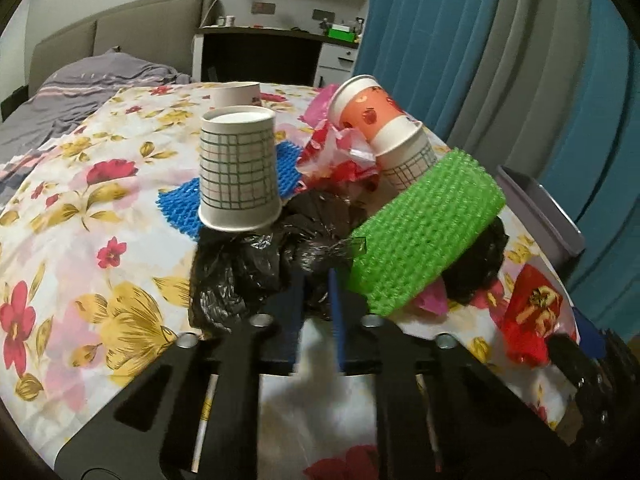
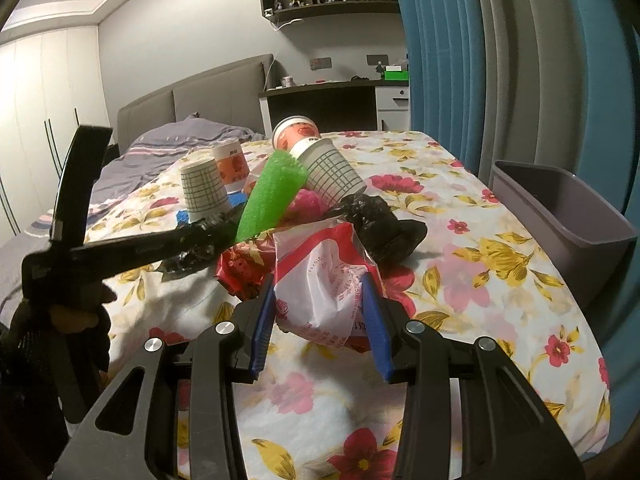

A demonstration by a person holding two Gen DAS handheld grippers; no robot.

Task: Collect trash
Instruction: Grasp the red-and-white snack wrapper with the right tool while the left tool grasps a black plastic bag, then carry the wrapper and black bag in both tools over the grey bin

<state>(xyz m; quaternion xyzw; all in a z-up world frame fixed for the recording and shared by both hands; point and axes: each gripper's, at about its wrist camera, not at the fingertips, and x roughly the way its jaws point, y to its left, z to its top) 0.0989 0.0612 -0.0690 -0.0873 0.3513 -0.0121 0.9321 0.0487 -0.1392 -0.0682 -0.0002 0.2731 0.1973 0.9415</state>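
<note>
A heap of trash lies on the floral-clothed table (image 1: 72, 216). My left gripper (image 1: 318, 280) is shut on a crumpled black plastic bag (image 1: 240, 268). On that heap sit an upside-down grid-pattern paper cup (image 1: 238, 172), a green foam net (image 1: 424, 232), a blue foam net (image 1: 180, 204) and two nested cups (image 1: 380, 128). My right gripper (image 2: 320, 292) has its blue pads on both sides of a red-and-white plastic bag (image 2: 320, 276), pinching it. The left gripper's body (image 2: 132, 252) shows in the right wrist view, reaching into the black bag (image 2: 384, 228).
A grey plastic bin (image 2: 568, 216) stands off the table's right edge, by the blue curtain (image 2: 520, 60). It also shows in the left wrist view (image 1: 540, 208). A bed (image 1: 80, 80) and a desk (image 1: 280, 40) lie beyond the table. Another cup (image 1: 236, 94) stands further back.
</note>
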